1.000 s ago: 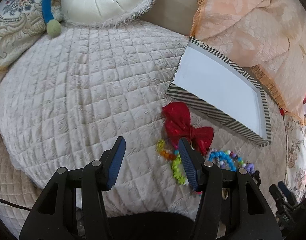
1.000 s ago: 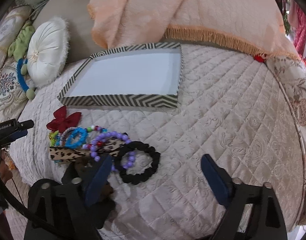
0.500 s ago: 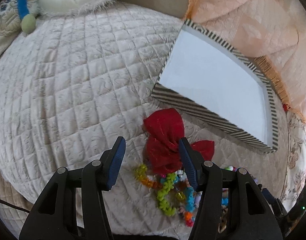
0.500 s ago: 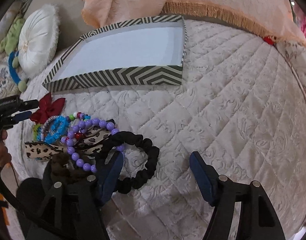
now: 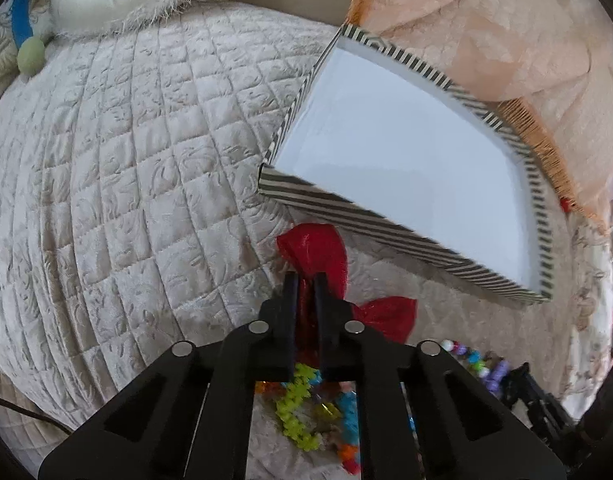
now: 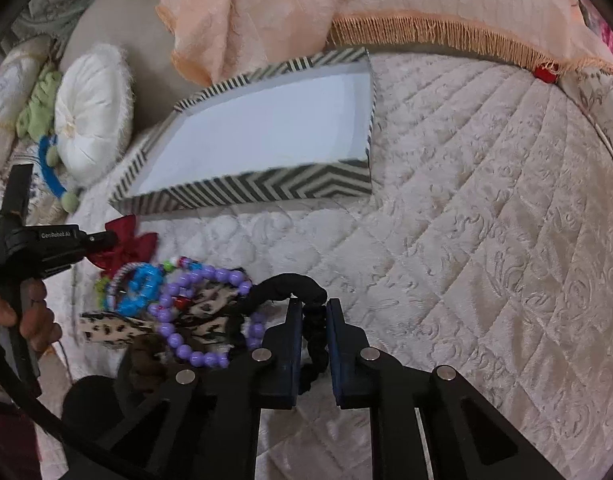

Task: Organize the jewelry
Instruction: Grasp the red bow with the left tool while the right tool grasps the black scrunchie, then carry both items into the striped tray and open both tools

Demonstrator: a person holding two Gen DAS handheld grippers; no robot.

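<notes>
quilted cream bed (image 5: pixel 118 184) under me. my left gripper (image 5: pixel 305 280) has its jaws pinched on the red bow (image 5: pixel 320 248), wings spreading far-left to near-right. my right gripper (image 6: pixel 314 312) clamps the black scrunchie (image 6: pixel 294 286), near the striped box (image 6: pixel 266 192).

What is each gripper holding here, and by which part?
Left gripper: red bow, pinched near its middle. Right gripper: black scrunchie, pinched across its band.
</notes>
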